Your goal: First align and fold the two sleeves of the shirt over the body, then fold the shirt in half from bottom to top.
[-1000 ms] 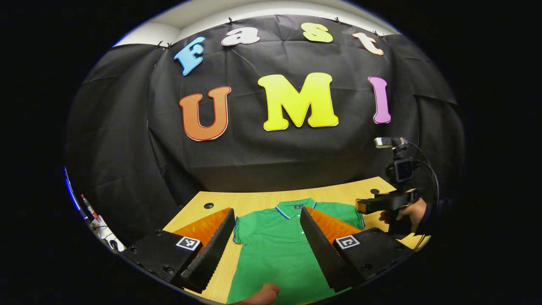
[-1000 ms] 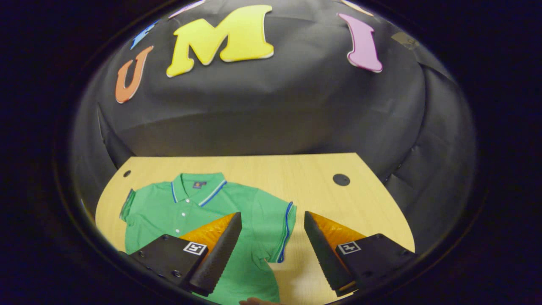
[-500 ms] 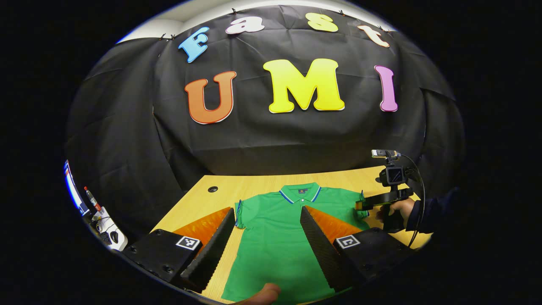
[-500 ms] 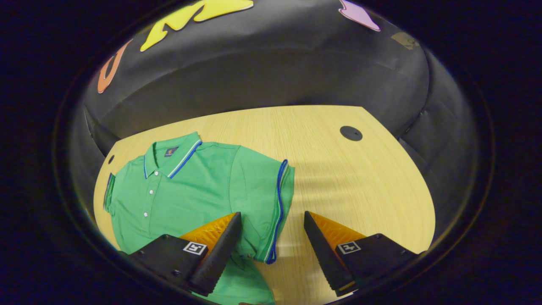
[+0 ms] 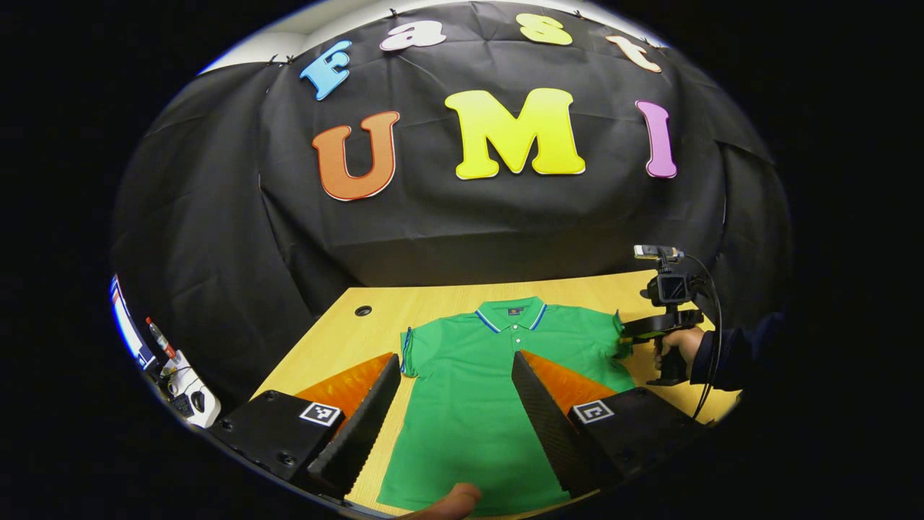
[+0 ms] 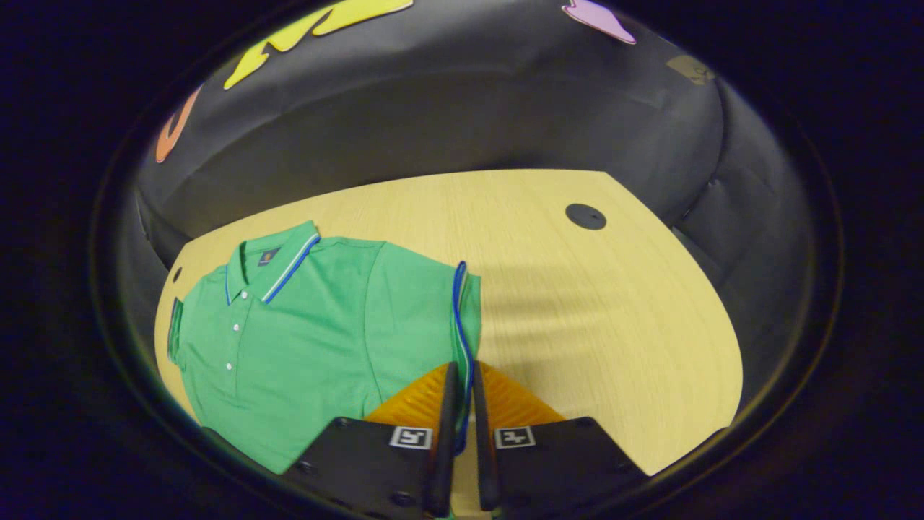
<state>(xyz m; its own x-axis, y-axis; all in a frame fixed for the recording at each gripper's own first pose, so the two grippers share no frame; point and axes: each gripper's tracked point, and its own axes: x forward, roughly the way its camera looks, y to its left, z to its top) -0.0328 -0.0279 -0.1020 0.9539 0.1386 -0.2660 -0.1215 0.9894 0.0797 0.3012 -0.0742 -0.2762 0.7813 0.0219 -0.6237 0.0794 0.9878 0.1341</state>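
A green polo shirt (image 5: 498,375) with blue-striped collar and cuffs lies flat on the wooden table, collar toward the back wall. In the left gripper view my left gripper (image 5: 456,390) hangs open above the shirt's left side, nothing between its fingers. In the right gripper view my right gripper (image 6: 460,404) is shut on the blue-edged cuff of the right sleeve (image 6: 462,318). The left gripper view shows that right gripper (image 5: 626,339) at the sleeve's edge, held by a hand in a dark sleeve. The shirt's left sleeve (image 5: 408,350) lies flat.
The wooden table (image 6: 592,303) has a round black cable hole (image 6: 585,216) at the back right and another cable hole (image 5: 363,310) at the back left. Small items lie (image 5: 177,375) off the table's left side. A fingertip (image 5: 451,500) shows at the shirt's hem.
My right gripper has moved down onto the right sleeve's cuff and shut on it. The left gripper has tipped slightly and stayed open.
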